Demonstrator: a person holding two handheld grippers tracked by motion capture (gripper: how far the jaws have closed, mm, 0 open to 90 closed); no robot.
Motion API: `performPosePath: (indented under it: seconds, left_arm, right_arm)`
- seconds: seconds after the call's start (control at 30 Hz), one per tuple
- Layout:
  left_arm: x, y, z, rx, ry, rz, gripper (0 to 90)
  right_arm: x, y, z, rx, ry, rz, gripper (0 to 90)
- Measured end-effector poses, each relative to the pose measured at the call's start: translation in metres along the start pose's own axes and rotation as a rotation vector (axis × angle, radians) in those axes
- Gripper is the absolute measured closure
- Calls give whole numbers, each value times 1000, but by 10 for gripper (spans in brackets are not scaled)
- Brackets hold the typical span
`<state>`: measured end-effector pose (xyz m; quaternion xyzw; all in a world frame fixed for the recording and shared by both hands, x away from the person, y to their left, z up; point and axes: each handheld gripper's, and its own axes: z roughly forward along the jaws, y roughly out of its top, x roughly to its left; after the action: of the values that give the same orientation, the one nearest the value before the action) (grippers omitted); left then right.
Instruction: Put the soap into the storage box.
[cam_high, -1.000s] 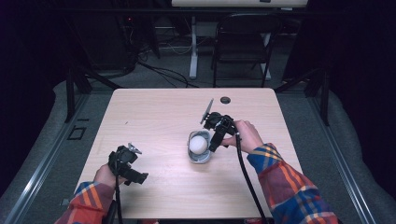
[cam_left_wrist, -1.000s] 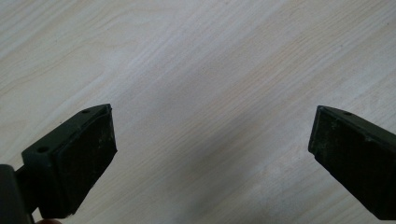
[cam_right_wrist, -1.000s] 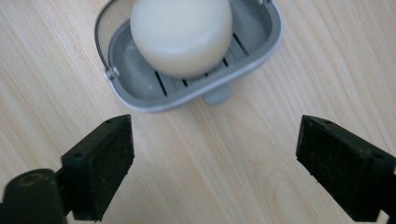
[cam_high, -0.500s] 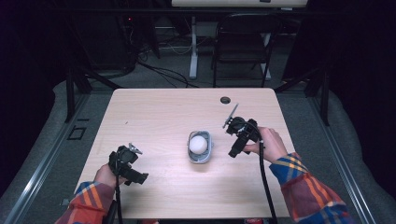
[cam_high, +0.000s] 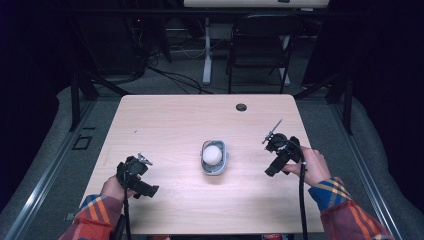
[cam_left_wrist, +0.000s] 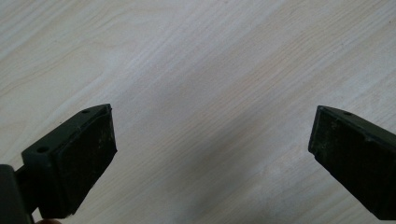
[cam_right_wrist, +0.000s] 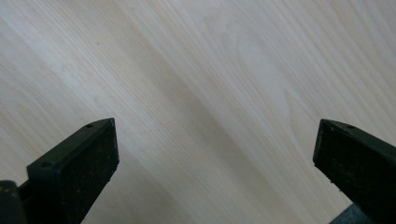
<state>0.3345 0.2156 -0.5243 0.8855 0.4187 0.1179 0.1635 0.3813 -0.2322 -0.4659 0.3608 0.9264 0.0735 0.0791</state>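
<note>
High view: a white ball (cam_high: 212, 154) sits in a small grey bowl (cam_high: 214, 170) near the middle of a pale wooden table (cam_high: 170, 120). The bowl stands upright on the bare wood, with the ball resting inside it and rising a little above the rim.

The right gripper (cam_high: 274, 169) is held over the table's right part, well apart from the bowl, in the person's right hand (cam_high: 311, 165). A black cable trails from it back along a plaid sleeve (cam_high: 345, 215). The left gripper (cam_high: 150, 190) is held near the table's front left, also well apart from the bowl, in the left hand (cam_high: 114, 188), whose sleeve is plaid too.

In the left gripper view the two black jaws stand wide apart, released, with nothing between them but wood grain; the left gripper (cam_left_wrist: 210, 154) looks down on bare table. In the right gripper view the right gripper (cam_right_wrist: 215, 154) shows the same: jaws spread wide, empty, with plain wood beneath.

A small dark round hole (cam_high: 241, 107) lies in the tabletop near its far edge, beyond the bowl and slightly to the right. Behind the table, on the dim floor, stand a dark chair (cam_high: 260, 47) and a white post (cam_high: 207, 50) with cables around its foot.
</note>
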Motion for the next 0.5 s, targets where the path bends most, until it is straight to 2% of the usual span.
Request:
performPosePath:
  seconds: [0.1, 0.27, 0.33, 0.4, 0.43, 0.5]
  left_arm:
    - [0, 0, 0, 0, 0, 0, 7]
    - [0, 0, 0, 0, 0, 1, 7]
    - [0, 0, 0, -1, 1, 0, 7]
    - [0, 0, 0, -3, 2, 0, 7]
    - [0, 0, 0, -3, 2, 0, 7]
    - [0, 0, 0, -1, 3, 0, 7]
  right_arm:
    - [-3, -14, 3, -6, -3, 30, 0]
    - [-7, -28, 3, 9, -13, 51, 0]
    - [-10, -39, 6, 8, -11, 78, 0]
    - [-12, -42, 6, 22, -15, 72, 0]
    - [-11, -50, 10, -11, -11, 110, 0]
    - [-12, -54, 11, -8, -15, 114, 0]
